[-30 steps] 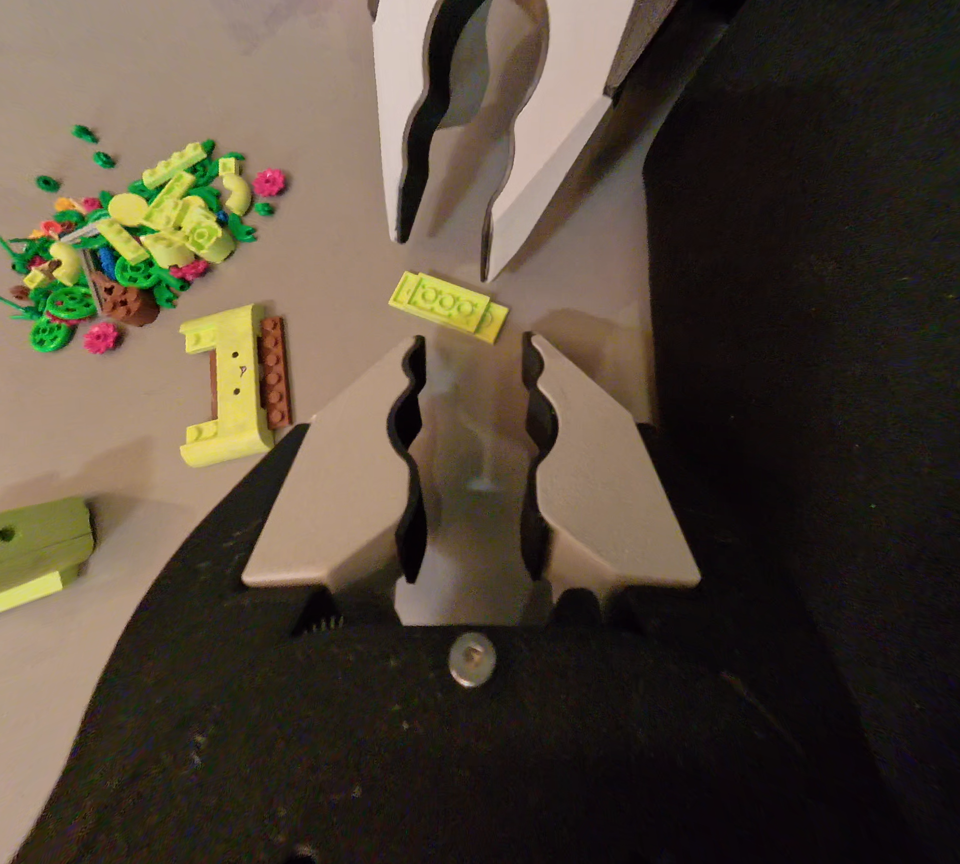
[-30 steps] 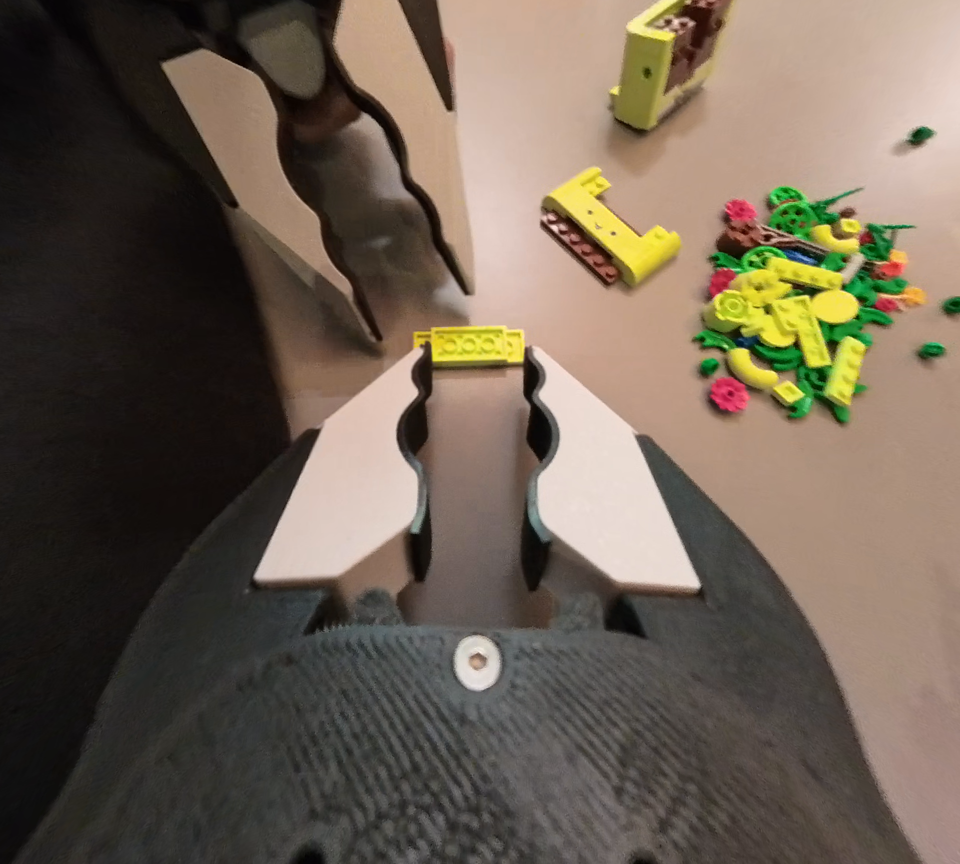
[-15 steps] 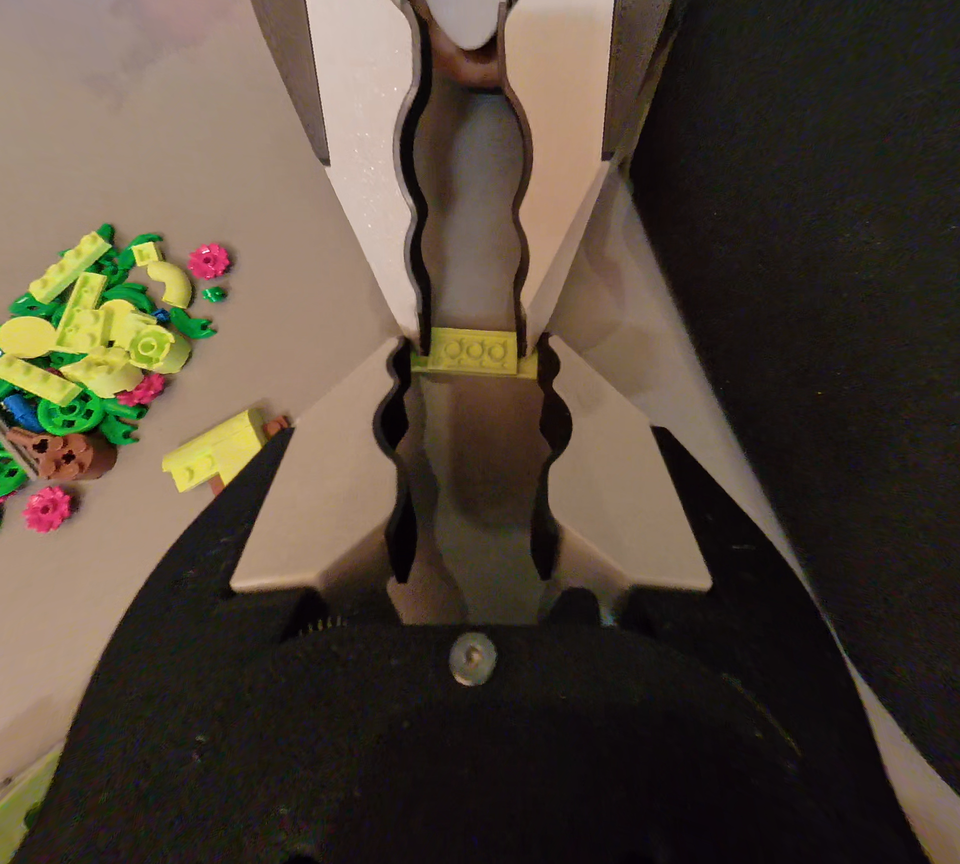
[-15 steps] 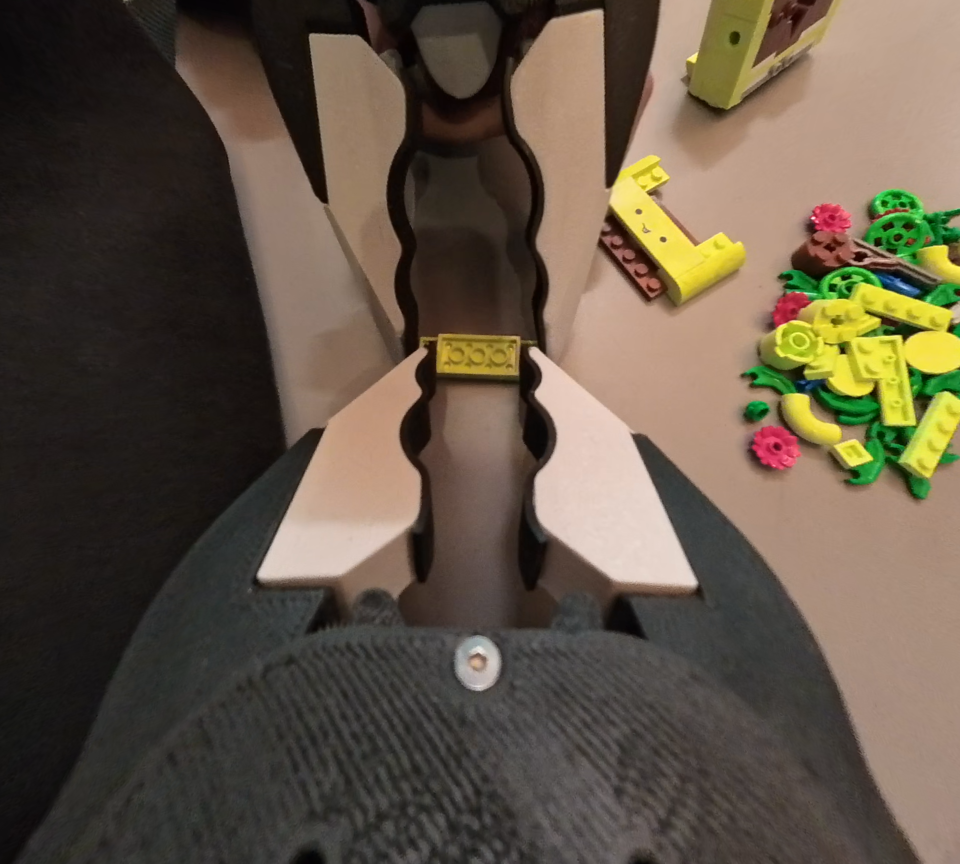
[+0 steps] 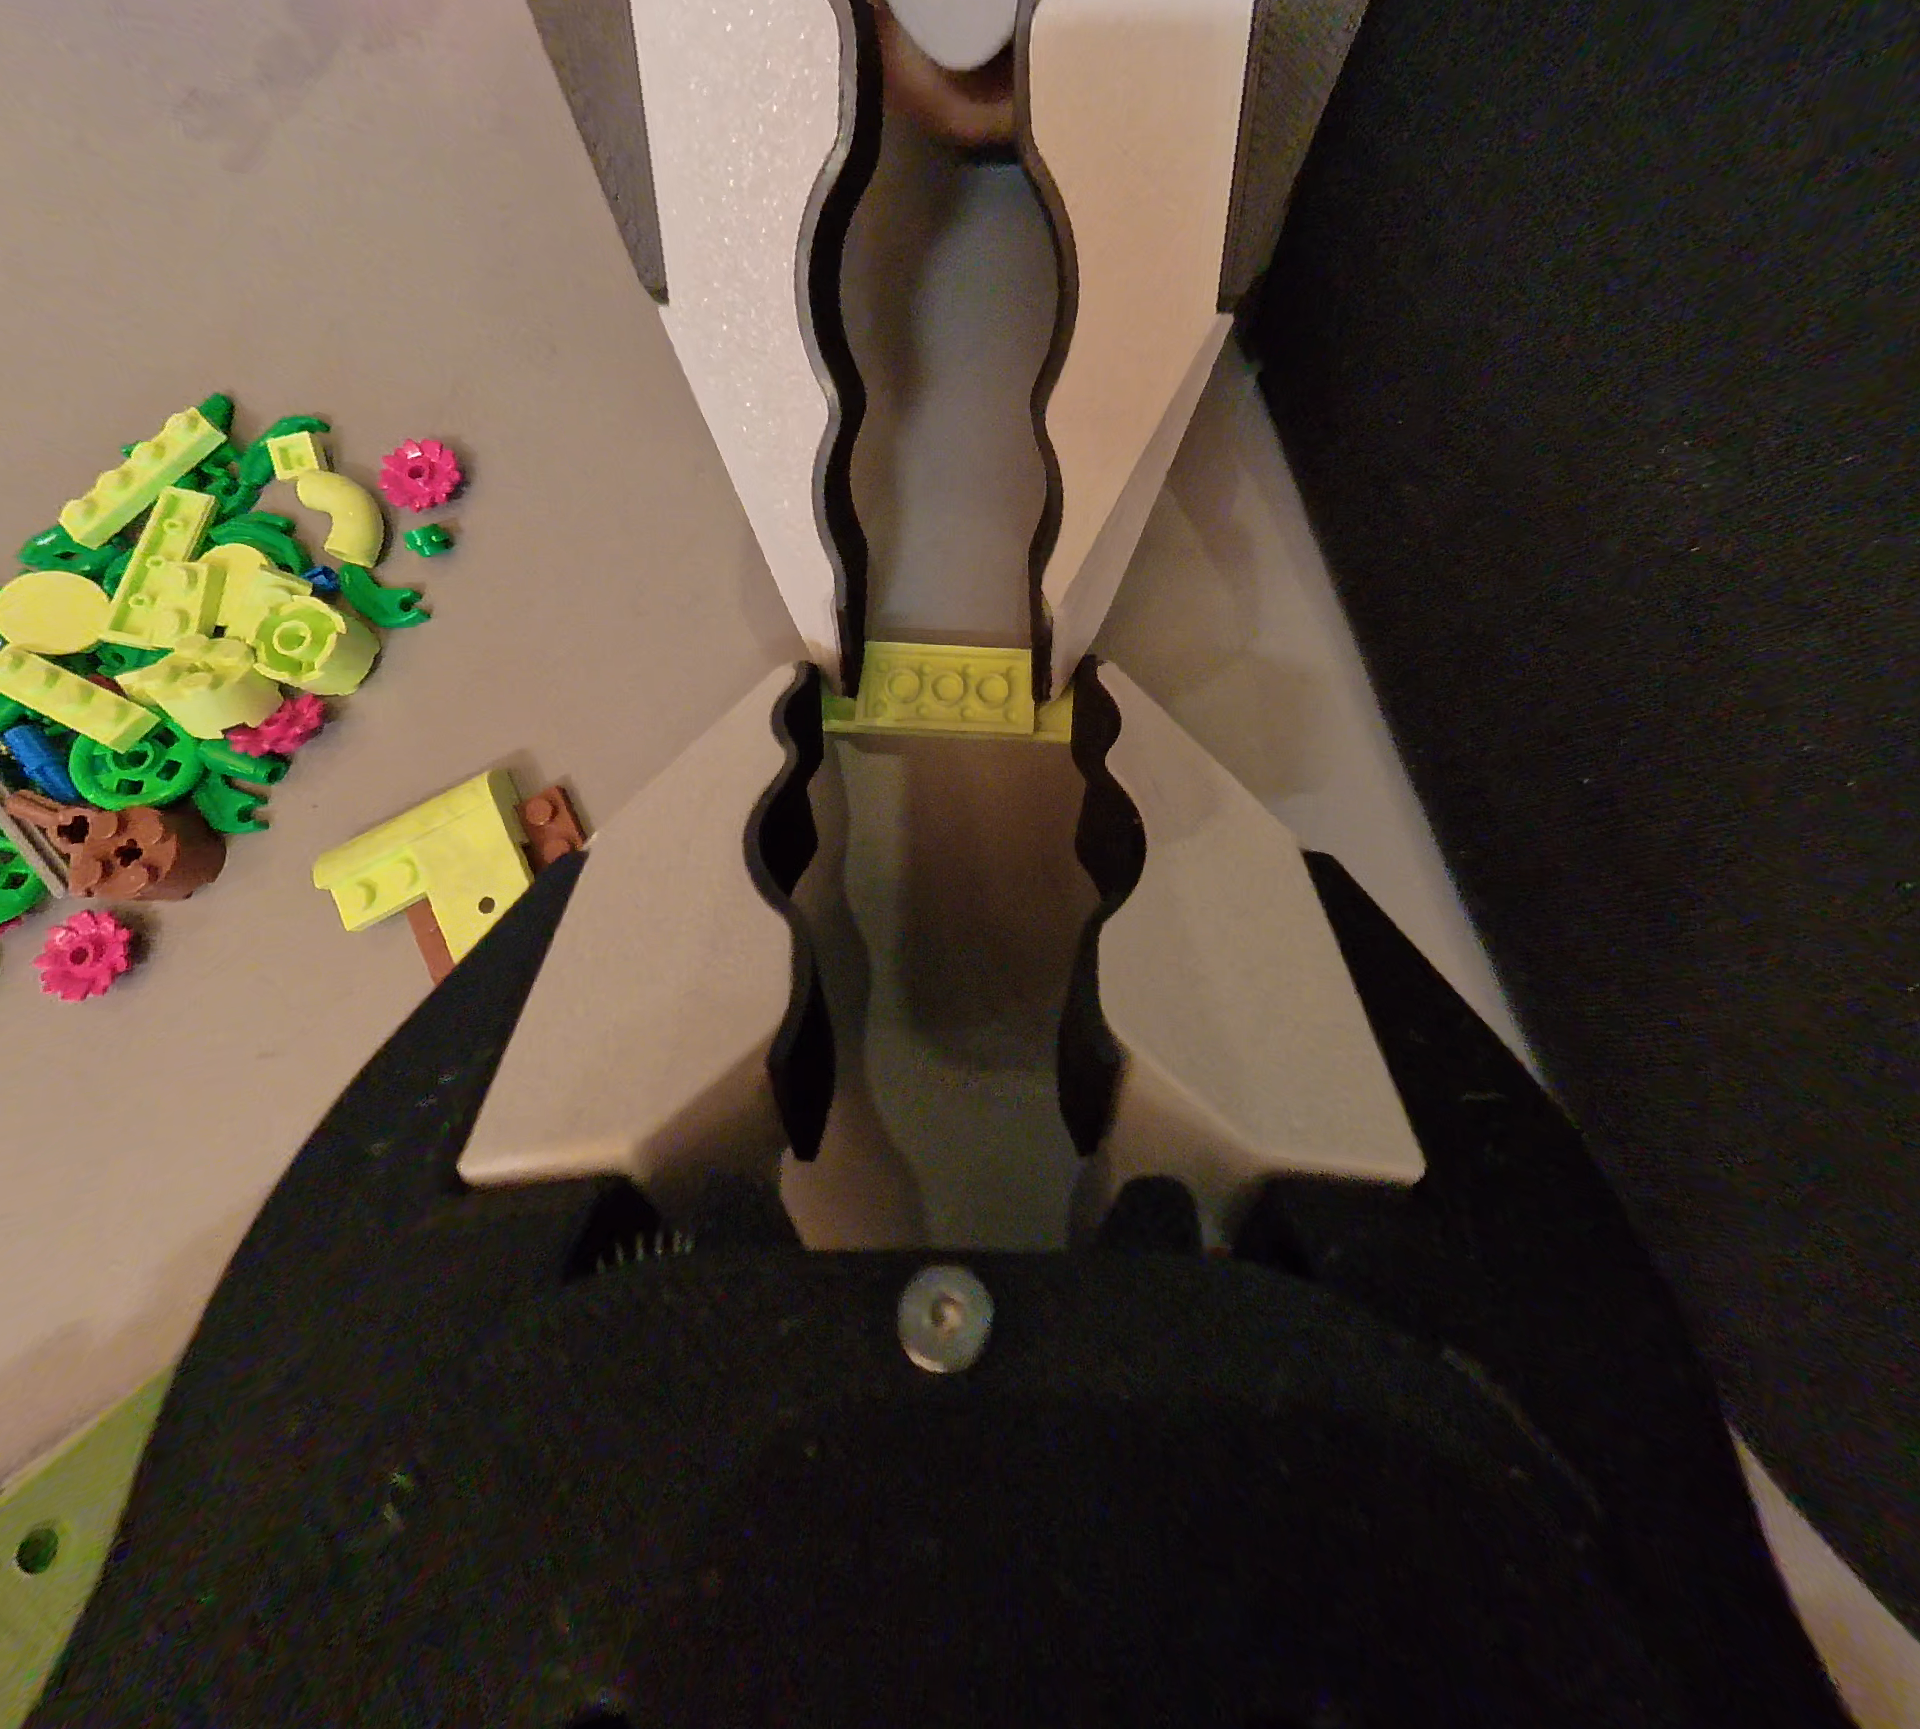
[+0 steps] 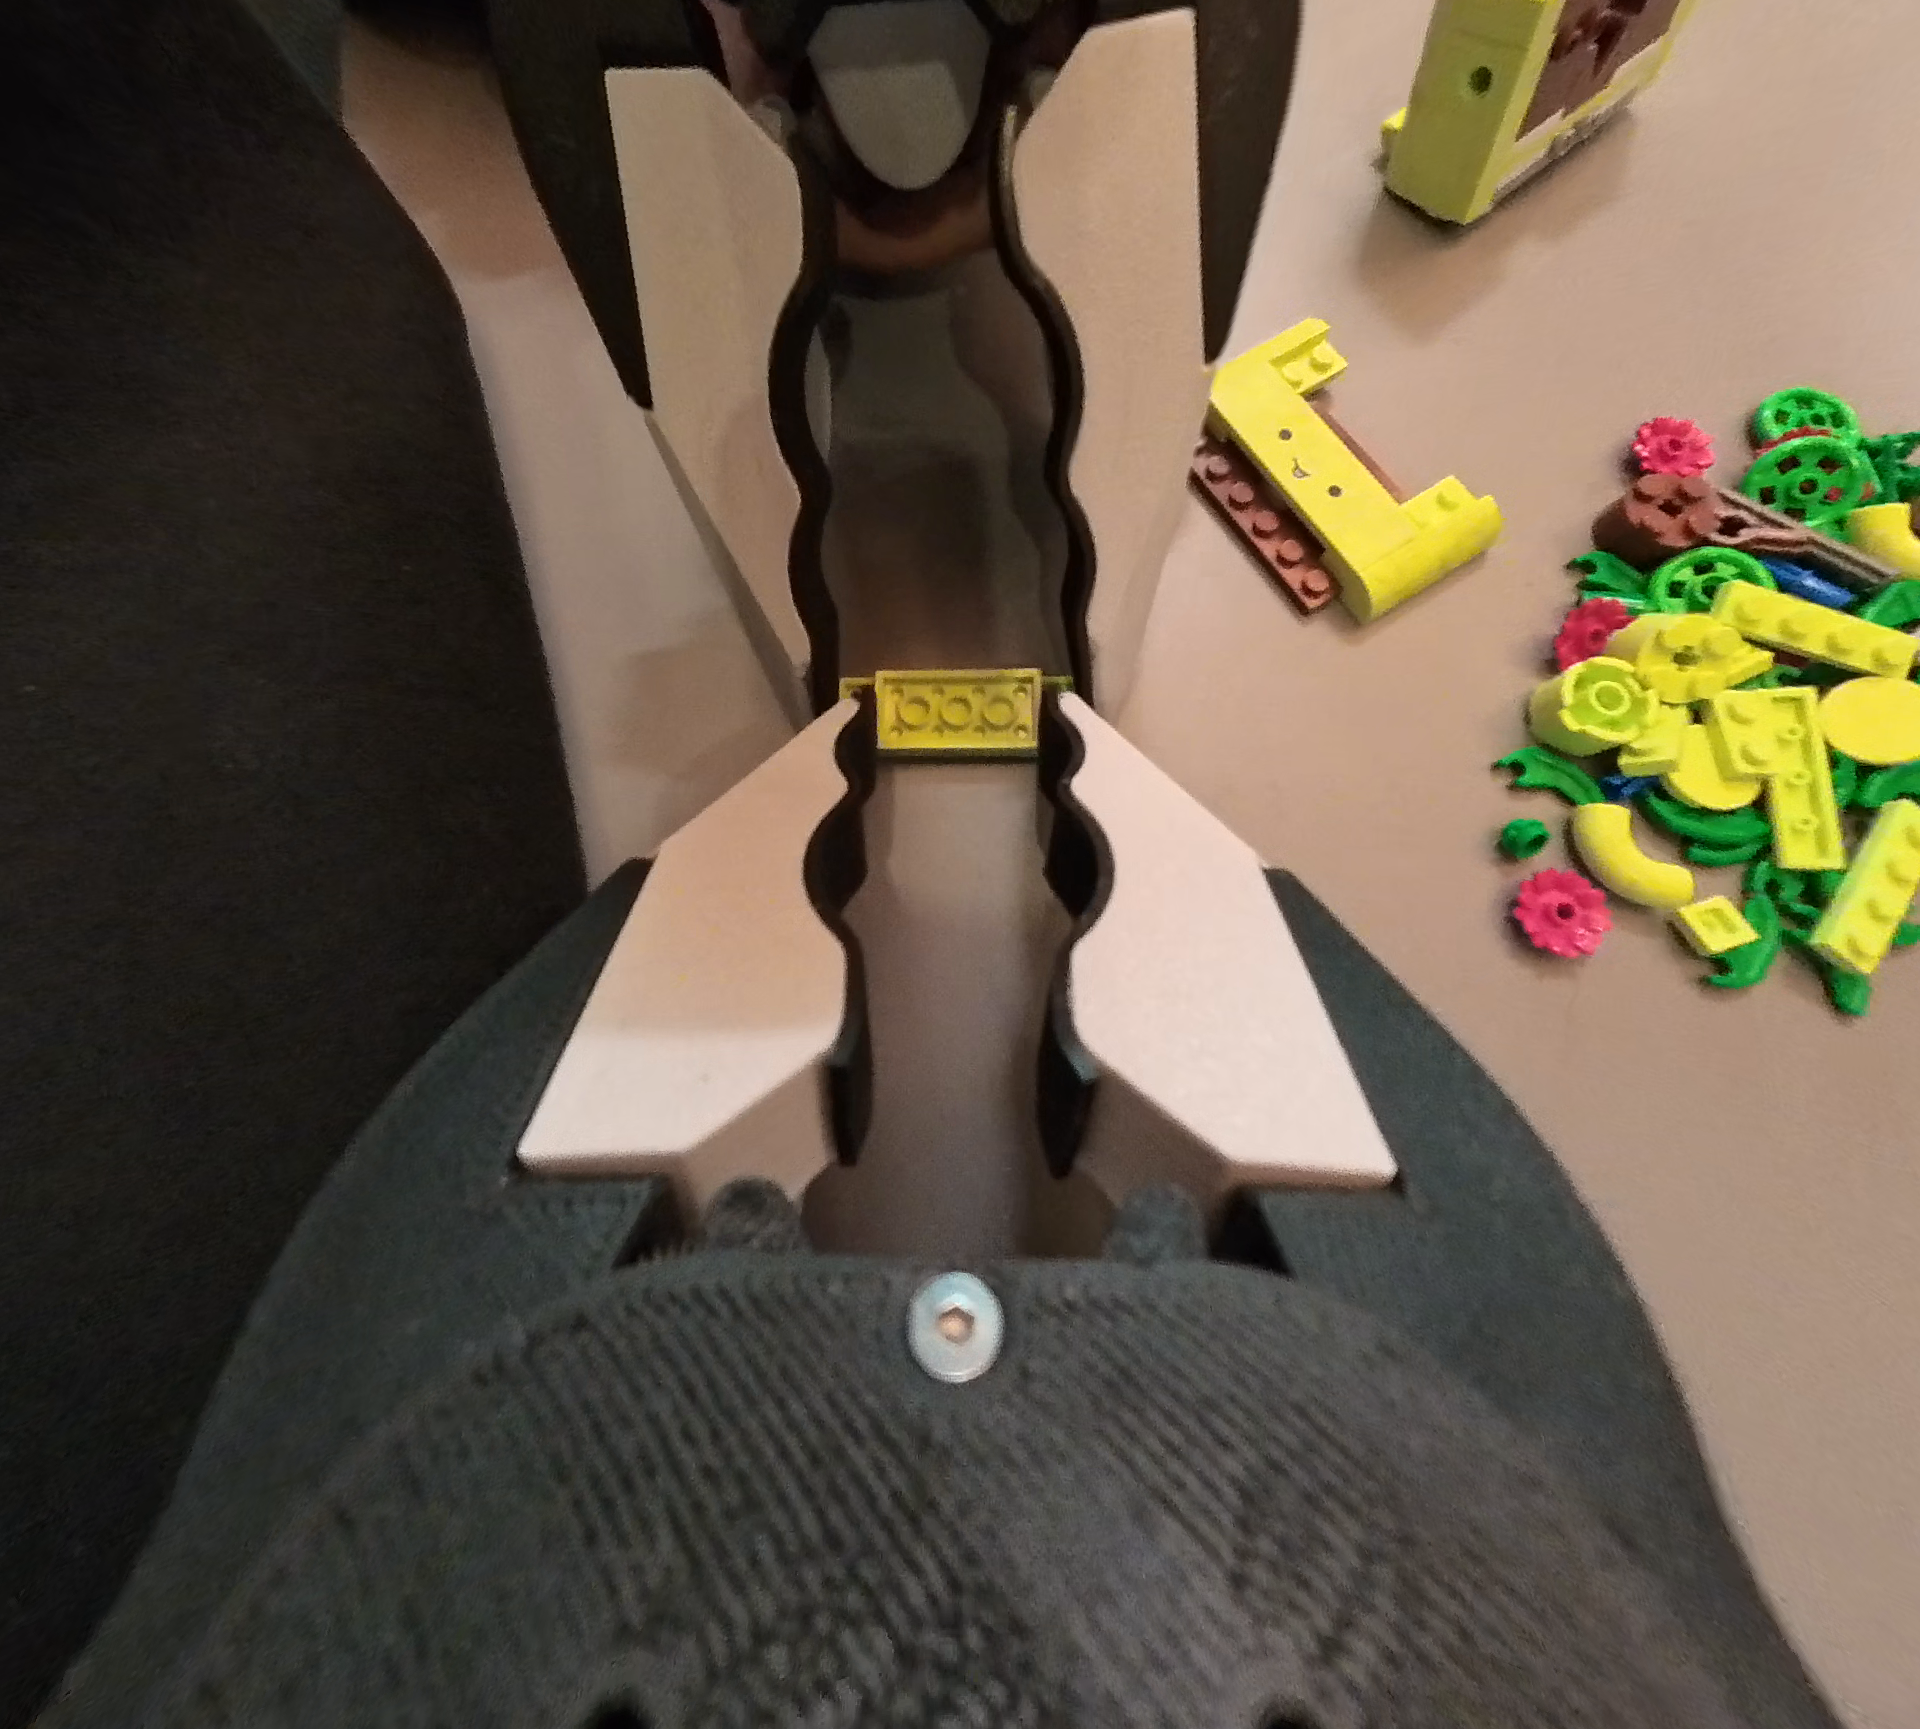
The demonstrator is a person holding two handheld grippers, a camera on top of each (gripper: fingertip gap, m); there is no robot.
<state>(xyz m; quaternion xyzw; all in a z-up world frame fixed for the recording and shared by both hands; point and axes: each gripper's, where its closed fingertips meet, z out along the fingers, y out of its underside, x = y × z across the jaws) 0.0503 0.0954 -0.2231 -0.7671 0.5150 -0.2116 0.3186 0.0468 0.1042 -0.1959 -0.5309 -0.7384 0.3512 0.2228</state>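
Where both sets of jaws meet tip to tip, left gripper (image 5: pixel 945 715) half-closed, pinching ends of small lime-yellow studded plastic plate (image 5: pixel 948 690); right gripper (image 6: pixel 956 723) narrowed across it, grip unclear.

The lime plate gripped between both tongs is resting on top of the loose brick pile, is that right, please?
Not quite: the lime plate is gripped by the left tongs and right tongs, but well apart from the brick pile, which lies off to the side, as the right wrist view shows.
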